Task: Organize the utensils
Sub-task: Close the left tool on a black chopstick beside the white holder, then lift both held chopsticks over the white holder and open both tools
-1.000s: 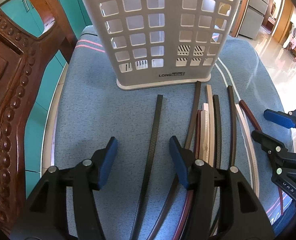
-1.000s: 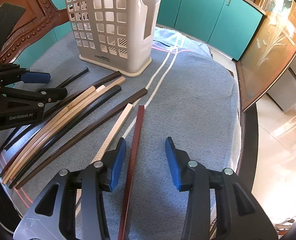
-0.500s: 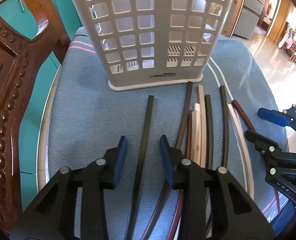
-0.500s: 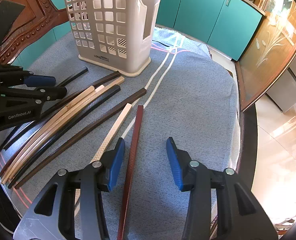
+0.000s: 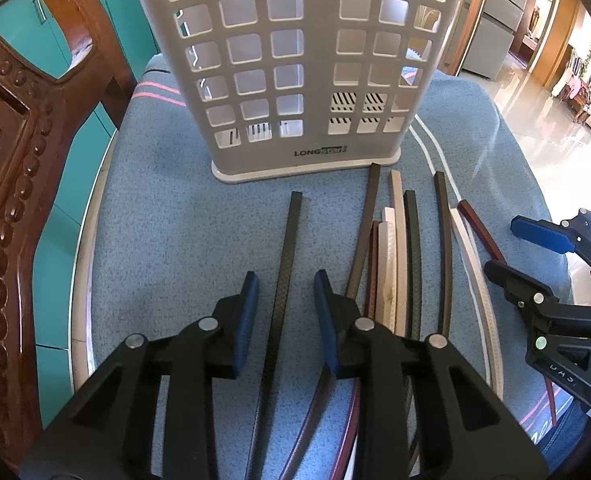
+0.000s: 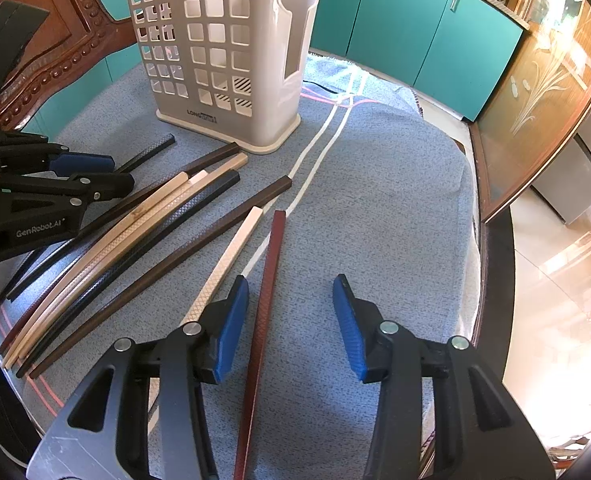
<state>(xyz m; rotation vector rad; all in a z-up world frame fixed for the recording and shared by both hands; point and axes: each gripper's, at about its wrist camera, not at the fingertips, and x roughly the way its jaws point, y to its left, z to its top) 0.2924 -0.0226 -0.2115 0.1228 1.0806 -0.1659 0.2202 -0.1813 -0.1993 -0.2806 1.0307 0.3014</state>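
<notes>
A white perforated utensil basket (image 5: 295, 60) (image 6: 223, 60) stands upright on the blue cloth. In front of it lie several long chopsticks in black, brown, cream and dark red (image 5: 395, 240) (image 6: 155, 216). One black chopstick (image 5: 291, 232) lies apart on the left. My left gripper (image 5: 285, 284) (image 6: 119, 174) straddles it; its jaws are closing and the pads do not touch it. My right gripper (image 6: 290, 286) (image 5: 503, 246) is open over a dark red chopstick (image 6: 273, 248), which runs close to the left pad. A white chopstick (image 6: 231, 256) lies just left of it.
A carved wooden chair (image 5: 11, 160) stands at the table's left side. The blue cloth (image 6: 375, 200) covers the round table, whose dark rim (image 6: 491, 280) curves along the right. Teal cabinets (image 6: 415, 32) stand behind.
The left gripper's jaws have narrowed around the lone black chopstick. The right gripper and the chopsticks lie as before.
</notes>
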